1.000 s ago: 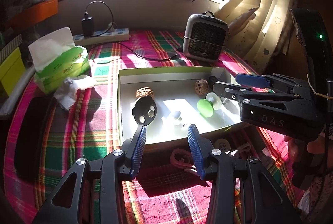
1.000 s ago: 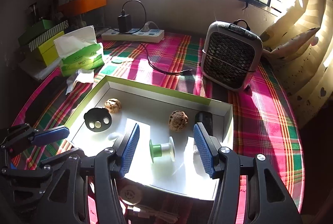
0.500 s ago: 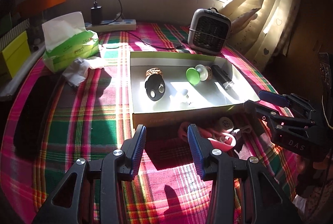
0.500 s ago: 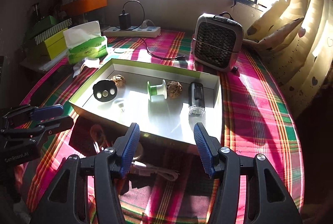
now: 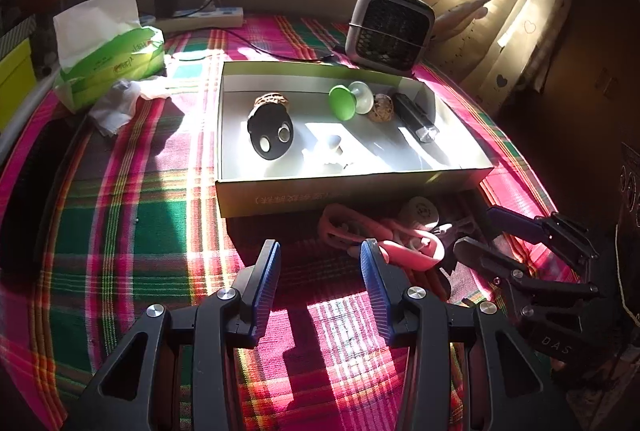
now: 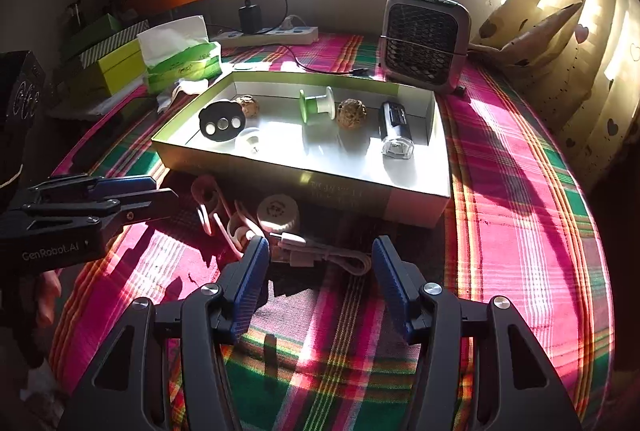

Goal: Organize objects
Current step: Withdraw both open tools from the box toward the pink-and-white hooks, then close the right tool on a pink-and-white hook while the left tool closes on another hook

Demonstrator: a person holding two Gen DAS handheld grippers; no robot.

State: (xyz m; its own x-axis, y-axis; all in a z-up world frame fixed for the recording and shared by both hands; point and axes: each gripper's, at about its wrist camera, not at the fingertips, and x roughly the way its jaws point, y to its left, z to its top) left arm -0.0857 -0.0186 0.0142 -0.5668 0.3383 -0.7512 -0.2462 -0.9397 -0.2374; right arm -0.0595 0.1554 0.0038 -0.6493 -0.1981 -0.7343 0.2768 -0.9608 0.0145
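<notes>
A shallow green-edged box [image 5: 352, 191] [image 6: 400, 205] sits on the plaid cloth. It holds a black disc [image 5: 270, 137] [image 6: 221, 121], a green spool [image 5: 346, 101] [image 6: 316, 105], two walnuts [image 6: 351, 113], a black torch [image 5: 416, 117] [image 6: 394, 129] and a small white piece [image 5: 332, 145]. In front of the box lie pink clips [image 5: 380, 237] [image 6: 216, 207], a white round cap [image 5: 420, 211] [image 6: 278, 211] and a pink cable [image 6: 324, 255]. My left gripper [image 5: 320, 267] is open and empty, short of the clips. My right gripper [image 6: 318, 263] is open and empty, over the cable; it also shows in the left wrist view [image 5: 480, 233].
A small fan heater [image 5: 388, 27] [image 6: 424, 39] stands behind the box. A green tissue pack [image 5: 108, 59] [image 6: 182, 59] and crumpled tissue [image 5: 120, 103] lie to the left. A power strip with a charger [image 6: 272, 33] sits by the wall. Curtains [image 6: 580, 31] hang at right.
Both grippers have pulled back from over the box toward the near side of the table, staying open. The clips, cap and cable in front of the box have come into view.
</notes>
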